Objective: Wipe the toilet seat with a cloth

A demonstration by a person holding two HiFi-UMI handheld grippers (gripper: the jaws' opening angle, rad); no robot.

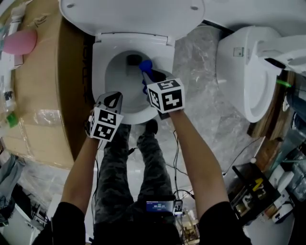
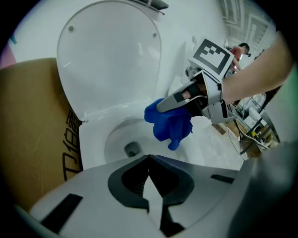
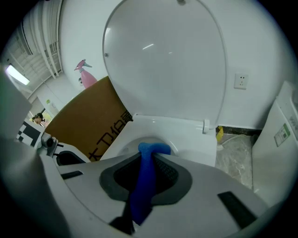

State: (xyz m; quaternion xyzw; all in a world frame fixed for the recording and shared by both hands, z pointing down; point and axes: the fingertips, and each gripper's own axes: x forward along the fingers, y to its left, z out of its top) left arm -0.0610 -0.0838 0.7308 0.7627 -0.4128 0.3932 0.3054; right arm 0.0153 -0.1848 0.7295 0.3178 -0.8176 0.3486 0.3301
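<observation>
A white toilet (image 1: pixel 98 62) stands below me with its lid (image 1: pixel 134 14) raised and the bowl's rim (image 2: pixel 93 139) uncovered. My right gripper (image 1: pixel 149 76) hangs over the bowl's right side, shut on a blue cloth (image 1: pixel 146 67). The cloth (image 3: pixel 145 181) runs between its jaws and bunches past the tips. In the left gripper view the cloth (image 2: pixel 170 123) dangles from the right gripper (image 2: pixel 160 106) above the bowl. My left gripper (image 1: pixel 112 99) is at the front left of the rim. Its jaws (image 2: pixel 149 174) are shut with nothing between them.
A tall cardboard box (image 1: pixel 43 72) stands tight against the toilet's left side, with a pink object (image 1: pixel 20 42) on it. A second white toilet (image 1: pixel 244 67) is at the right. Cables (image 1: pixel 177 158) and the person's legs (image 1: pixel 129 162) are in front of the bowl.
</observation>
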